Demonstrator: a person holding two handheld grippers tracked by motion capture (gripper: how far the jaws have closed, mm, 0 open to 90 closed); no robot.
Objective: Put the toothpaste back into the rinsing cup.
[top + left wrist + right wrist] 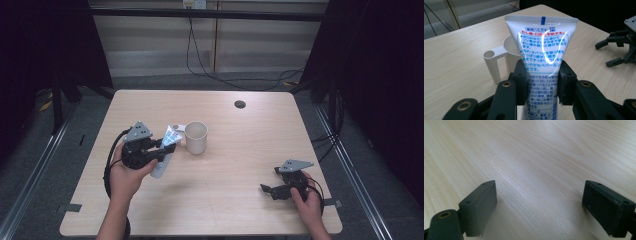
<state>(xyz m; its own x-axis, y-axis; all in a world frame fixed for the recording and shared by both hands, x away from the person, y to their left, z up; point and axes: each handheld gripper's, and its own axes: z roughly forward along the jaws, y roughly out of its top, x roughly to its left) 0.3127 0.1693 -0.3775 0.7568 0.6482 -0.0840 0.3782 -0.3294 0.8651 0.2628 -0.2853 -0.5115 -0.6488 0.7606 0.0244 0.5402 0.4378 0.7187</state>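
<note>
jaws clamp tube (541, 53) beside cup (196, 137).

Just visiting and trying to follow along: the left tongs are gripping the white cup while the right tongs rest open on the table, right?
Not quite. The left tongs grip a white toothpaste tube, not the cup; the left gripper view shows the cup standing free behind the tube. The right tongs do rest open on the table.
</note>
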